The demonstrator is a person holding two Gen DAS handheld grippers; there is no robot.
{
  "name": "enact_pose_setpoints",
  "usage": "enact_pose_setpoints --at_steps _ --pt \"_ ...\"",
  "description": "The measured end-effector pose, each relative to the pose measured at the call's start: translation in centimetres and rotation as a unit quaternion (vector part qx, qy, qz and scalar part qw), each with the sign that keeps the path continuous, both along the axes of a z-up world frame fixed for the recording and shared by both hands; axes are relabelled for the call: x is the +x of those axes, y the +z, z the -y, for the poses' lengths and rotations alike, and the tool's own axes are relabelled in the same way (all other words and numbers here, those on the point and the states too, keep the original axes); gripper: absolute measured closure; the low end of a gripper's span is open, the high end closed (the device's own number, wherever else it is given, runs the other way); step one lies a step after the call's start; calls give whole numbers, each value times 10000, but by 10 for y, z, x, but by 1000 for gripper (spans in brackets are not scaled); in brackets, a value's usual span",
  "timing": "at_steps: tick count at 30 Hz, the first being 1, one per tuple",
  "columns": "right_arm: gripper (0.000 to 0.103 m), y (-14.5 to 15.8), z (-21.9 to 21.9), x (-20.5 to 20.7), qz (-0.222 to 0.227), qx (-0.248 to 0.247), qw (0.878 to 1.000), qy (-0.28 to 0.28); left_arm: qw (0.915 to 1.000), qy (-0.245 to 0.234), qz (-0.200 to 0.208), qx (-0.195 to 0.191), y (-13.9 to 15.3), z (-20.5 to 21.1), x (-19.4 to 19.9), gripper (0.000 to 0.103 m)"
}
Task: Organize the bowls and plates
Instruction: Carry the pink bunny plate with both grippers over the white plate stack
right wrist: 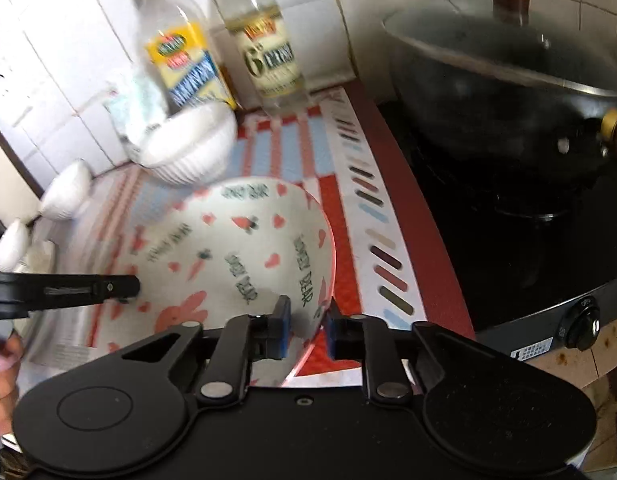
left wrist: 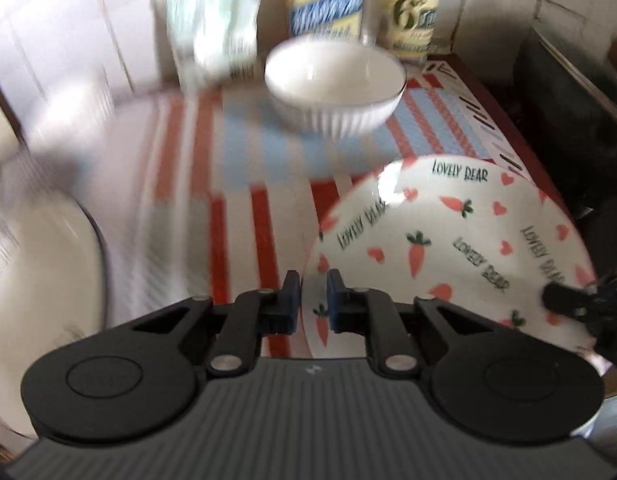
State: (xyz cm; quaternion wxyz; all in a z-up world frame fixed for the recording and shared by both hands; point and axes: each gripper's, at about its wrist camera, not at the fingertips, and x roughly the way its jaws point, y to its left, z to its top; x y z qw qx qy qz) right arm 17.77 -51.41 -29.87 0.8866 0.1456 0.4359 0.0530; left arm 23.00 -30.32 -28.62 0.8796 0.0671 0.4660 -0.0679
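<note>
Both grippers clamping the carrot-print bowl (left wrist: pixel 448 240)

Angling steeply downward, the left gripper (left wrist: pixel 313 280) is pinching its left rim, the right gripper (right wrist: pixel 306 312) its right rim (striped mat (left wrist: pixel 236 184) beneath; contact unclear).

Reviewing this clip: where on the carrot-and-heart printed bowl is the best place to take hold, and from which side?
Grip the thin rim of the printed bowl, one finger inside, one outside, coming from above on opposite near edges. Its wall flares wide and shallow, so the body gives no purchase. Both tongs already pinch it so: left, right.
</note>
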Motion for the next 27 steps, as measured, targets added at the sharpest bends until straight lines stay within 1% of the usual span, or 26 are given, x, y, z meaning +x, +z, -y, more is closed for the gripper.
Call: enact_pose_setpoints --at_steps 1,2,3,4,5,6,7,8,9,12,14,16,17,21,22,24,26,27 --pt "85 4 -3 -1 10 -94 9999 81 9999 -81 -26 -110 1 2 0 101" --pt "88 6 -4 -3 70 -75 9999 124 9969 -248 -280 -698 1 1 1 103" --pt "90 9 -2 -3 51 115 9999 109 9928 -257 -493 -1065 1 4 -1 103" --pt "92 11 2 -2 13 349 9994 56 9948 -365 -442 -845 4 15 -7 103" --pt "93 14 3 -2 28 473 9989 -23 9972 -485 -214 -536 7 25 -14 103" --pt "93 16 0 -1 11 416 9991 -50 9973 -519 -129 -497 9 29 -18 103" --pt "93 17 -7 1 3 211 9998 -18 9965 -468 -224 -655 10 28 -20 103" --pt "93 19 -10 1 16 106 9999 -29 9953 -382 -364 -818 9 24 -19 103" --pt "93 19 -12 1 0 64 10000 -41 9949 -292 -422 -873 9 20 -18 102" --pt "92 16 -12 1 -77 -53 10000 -25 9955 -165 -354 -869 11 5 -14 101" --pt "89 10 -12 2 -183 -211 9996 -14 9958 2 -328 -861 9 -9 -11 99" --pt "89 4 -8 1 -218 -153 9996 -56 9960 154 -331 -813 7 -19 -4 96" --pt "89 2 -6 1 -240 -105 9996 -80 9959 229 -355 -796 4 -24 -2 93" --pt "88 -1 -4 2 -255 -150 9995 -74 9944 397 -559 -807 -6 -42 10 75" --pt "88 -2 -3 2 -263 -141 9995 -78 9933 476 -649 -833 -9 -46 12 75" --pt "88 -3 -2 3 -291 -163 9994 -85 9900 588 -784 -1014 -13 -55 16 64" --pt "88 -4 -2 3 -320 -187 9993 -87 9860 574 -986 -1218 -19 -59 22 61" --pt "87 -5 -2 3 -333 -202 9992 -90 9828 547 -1119 -1365 -23 -62 24 61"
